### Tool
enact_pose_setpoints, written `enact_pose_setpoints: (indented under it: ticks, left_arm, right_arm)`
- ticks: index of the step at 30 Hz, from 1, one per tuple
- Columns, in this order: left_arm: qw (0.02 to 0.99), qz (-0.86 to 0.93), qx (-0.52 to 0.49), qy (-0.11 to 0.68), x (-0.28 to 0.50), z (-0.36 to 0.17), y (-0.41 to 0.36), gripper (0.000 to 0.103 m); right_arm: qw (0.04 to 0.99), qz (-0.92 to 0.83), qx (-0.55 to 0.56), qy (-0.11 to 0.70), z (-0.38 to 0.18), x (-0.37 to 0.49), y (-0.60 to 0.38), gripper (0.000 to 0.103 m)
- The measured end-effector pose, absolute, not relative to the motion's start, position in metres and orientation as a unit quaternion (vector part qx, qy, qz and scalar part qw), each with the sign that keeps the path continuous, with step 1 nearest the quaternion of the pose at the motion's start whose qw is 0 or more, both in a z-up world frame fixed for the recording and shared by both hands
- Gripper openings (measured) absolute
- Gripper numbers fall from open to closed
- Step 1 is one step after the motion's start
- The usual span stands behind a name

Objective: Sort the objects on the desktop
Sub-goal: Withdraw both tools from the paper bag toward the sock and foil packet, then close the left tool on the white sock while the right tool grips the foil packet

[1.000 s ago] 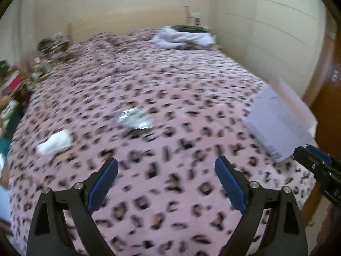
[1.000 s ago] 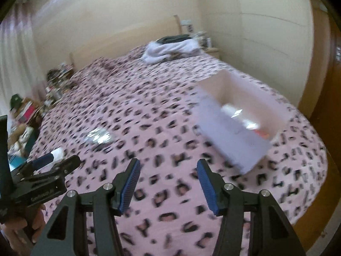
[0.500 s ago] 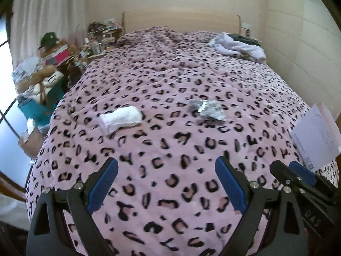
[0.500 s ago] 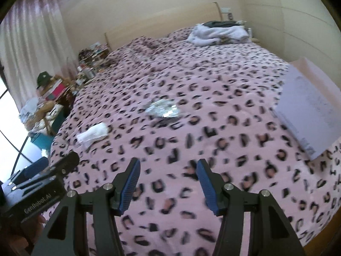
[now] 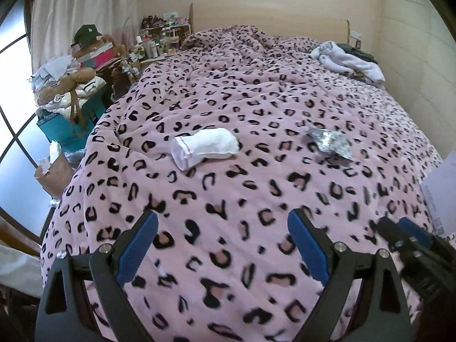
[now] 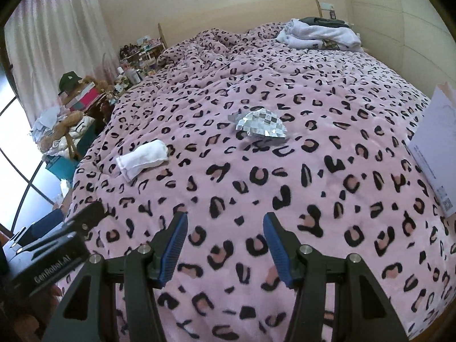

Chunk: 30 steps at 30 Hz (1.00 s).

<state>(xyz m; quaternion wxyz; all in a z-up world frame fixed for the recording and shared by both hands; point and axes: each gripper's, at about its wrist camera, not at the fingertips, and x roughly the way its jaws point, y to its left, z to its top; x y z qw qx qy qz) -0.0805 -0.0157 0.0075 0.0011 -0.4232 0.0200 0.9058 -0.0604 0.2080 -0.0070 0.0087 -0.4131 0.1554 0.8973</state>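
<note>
A rolled white sock (image 5: pixel 203 147) (image 6: pixel 141 158) lies on the pink leopard-print bedspread (image 5: pixel 256 188), left of centre. A crumpled silver foil packet (image 5: pixel 330 142) (image 6: pixel 260 125) lies to its right. My left gripper (image 5: pixel 222 228) is open and empty above the bed's near edge, short of the sock. My right gripper (image 6: pixel 225 225) is also open and empty, well short of the foil packet. A white cardboard box (image 6: pixel 436 154) (image 5: pixel 441 188) stands at the right edge of the bed; its inside is hidden.
White and dark clothes (image 5: pixel 347 59) are piled near the headboard at the far right. A cluttered stack of boxes, bags and a dark cap (image 5: pixel 82 65) stands beside the bed on the left, by a curtained window. Each gripper shows in the other's view.
Both views have swung left: the box has slid to the right edge, and the sock and foil packet now sit nearer the centre. Both grippers stay open.
</note>
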Motion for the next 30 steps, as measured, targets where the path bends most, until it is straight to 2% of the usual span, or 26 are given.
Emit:
enact_pose_setpoints:
  ticks: [6,14,26,30]
  left_arm:
    - [-0.01,0.898,-0.439,0.018,-0.147,-0.016,-0.037,0.094]
    - [-0.022,0.887,-0.459,0.036,-0.232,-0.047,-0.048,0.094]
    - [0.013,0.875,-0.484,0.006,-0.312,-0.091,-0.042,0.094]
    - [0.022,0.866,-0.5,0.001,-0.324,-0.114,-0.037,0.094]
  right_arm:
    - [0.016,0.892,-0.417,0.174,-0.018,-0.098,0.22,0.057]
    - [0.017,0.863,-0.445,0.239,-0.041,-0.203,0.261,0.057]
    - [0.047,0.847,-0.495,0.188,-0.084,-0.295,0.268,0.057]
    - [0.054,0.845,-0.505,0.167,-0.097,-0.304,0.265,0.068]
